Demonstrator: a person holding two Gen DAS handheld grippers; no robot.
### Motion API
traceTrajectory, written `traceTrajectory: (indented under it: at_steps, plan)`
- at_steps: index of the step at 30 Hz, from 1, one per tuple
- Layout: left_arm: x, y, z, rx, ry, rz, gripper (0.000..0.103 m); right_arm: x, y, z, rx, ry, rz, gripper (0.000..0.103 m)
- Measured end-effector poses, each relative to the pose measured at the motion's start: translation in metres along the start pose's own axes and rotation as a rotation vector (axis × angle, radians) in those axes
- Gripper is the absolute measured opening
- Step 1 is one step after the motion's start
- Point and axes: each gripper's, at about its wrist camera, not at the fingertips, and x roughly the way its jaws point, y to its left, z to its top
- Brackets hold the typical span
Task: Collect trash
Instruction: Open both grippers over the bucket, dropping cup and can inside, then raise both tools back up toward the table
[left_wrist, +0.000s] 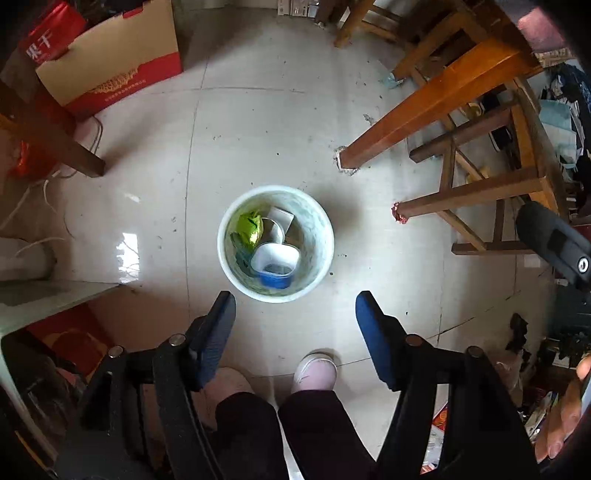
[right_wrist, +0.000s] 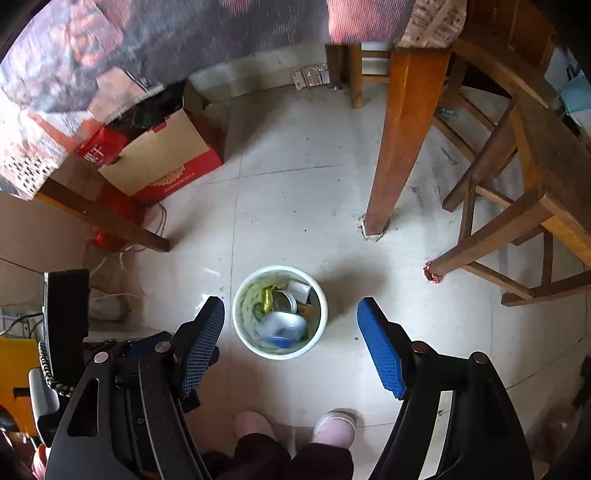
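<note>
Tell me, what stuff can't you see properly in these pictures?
- Bin bottom: both views, trash covers it; the white tub and green wrapper hide whatever lies under them.
- Tabletop: right wrist view, only the blurred tablecloth overhead shows.
- Red box lettering: left wrist view, too small.
- Person: both views, the bottom edge cuts off all but legs and slippers.

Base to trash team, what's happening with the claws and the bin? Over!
Left gripper and right gripper both open, empty, pointing down over the bin. Green wrapper and plastic tub already inside. Floor around the bin clear.
</note>
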Motion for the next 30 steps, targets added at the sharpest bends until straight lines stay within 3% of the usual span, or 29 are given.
traceTrajectory:
  at_steps: [6,11,17,24,30]
  plan:
    - [-0.052,-0.006,0.002,0.012,-0.041,0.027,0.066,-0.034,0.011,0.010,-0.009,-0.010,0.011,0.071]
    - [-0.126,-0.013,0.000,0.019,-0.089,0.026,0.066,-0.088,0.031,0.023,-0.041,-0.044,0.010,0.071]
    - [-0.231,-0.022,-0.004,0.044,-0.164,0.080,0.066,-0.172,0.060,0.042,-0.064,-0.109,0.020,0.071]
    - [-0.369,-0.031,-0.012,0.049,-0.321,0.066,0.066,-0.287,0.101,0.056,-0.099,-0.232,0.035,0.071]
    - [-0.488,-0.032,-0.033,0.071,-0.517,0.048,0.066,-0.372,0.137,0.057,-0.142,-0.363,0.038,0.071]
